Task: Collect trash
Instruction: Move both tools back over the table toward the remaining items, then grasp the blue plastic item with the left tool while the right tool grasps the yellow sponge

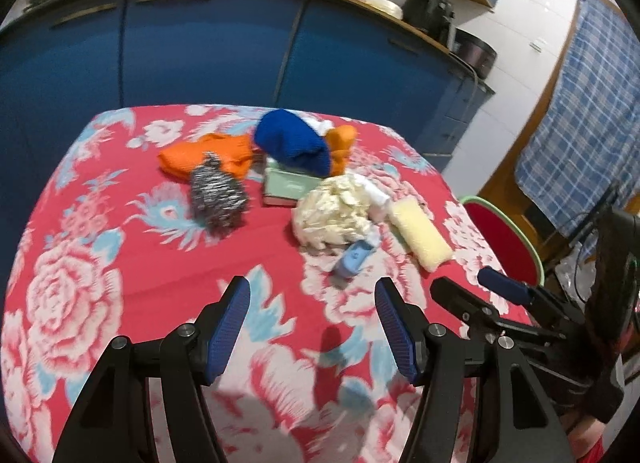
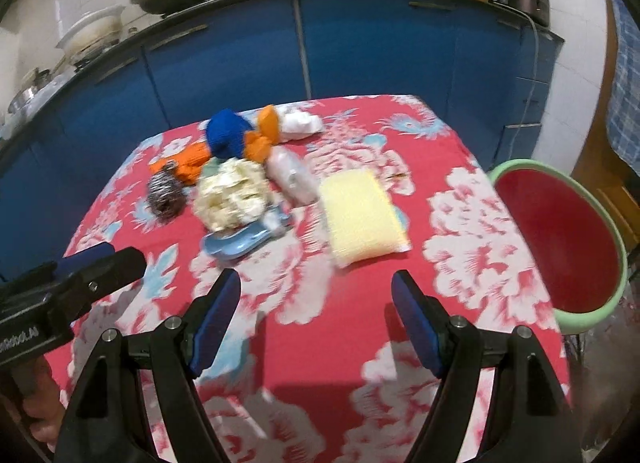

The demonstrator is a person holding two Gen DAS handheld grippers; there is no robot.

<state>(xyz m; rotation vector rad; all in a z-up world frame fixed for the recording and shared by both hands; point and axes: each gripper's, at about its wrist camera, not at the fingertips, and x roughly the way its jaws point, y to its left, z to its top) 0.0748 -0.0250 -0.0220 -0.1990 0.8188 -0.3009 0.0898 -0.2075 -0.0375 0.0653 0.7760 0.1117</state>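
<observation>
A pile of items lies on the red floral tablecloth (image 1: pixel 168 295): a steel wool scrubber (image 1: pixel 218 195), an orange cloth (image 1: pixel 208 157), a blue knit cloth (image 1: pixel 292 143), a crumpled cream wad (image 1: pixel 334 213), a yellow sponge (image 1: pixel 420 233), a small blue plastic piece (image 1: pixel 354 259) and a green box (image 1: pixel 290 187). My left gripper (image 1: pixel 314 295) is open and empty, hovering short of the pile. My right gripper (image 2: pixel 316 287) is open and empty, just short of the yellow sponge (image 2: pixel 362 217) and the crumpled wad (image 2: pixel 232 195).
A red basin with a green rim (image 2: pixel 560 239) stands off the table's right edge. Blue kitchen cabinets (image 2: pixel 360 43) with pots on the counter run behind the table. A white plastic bag (image 2: pixel 292 179) lies by the sponge. A checked cloth (image 1: pixel 588 123) hangs at right.
</observation>
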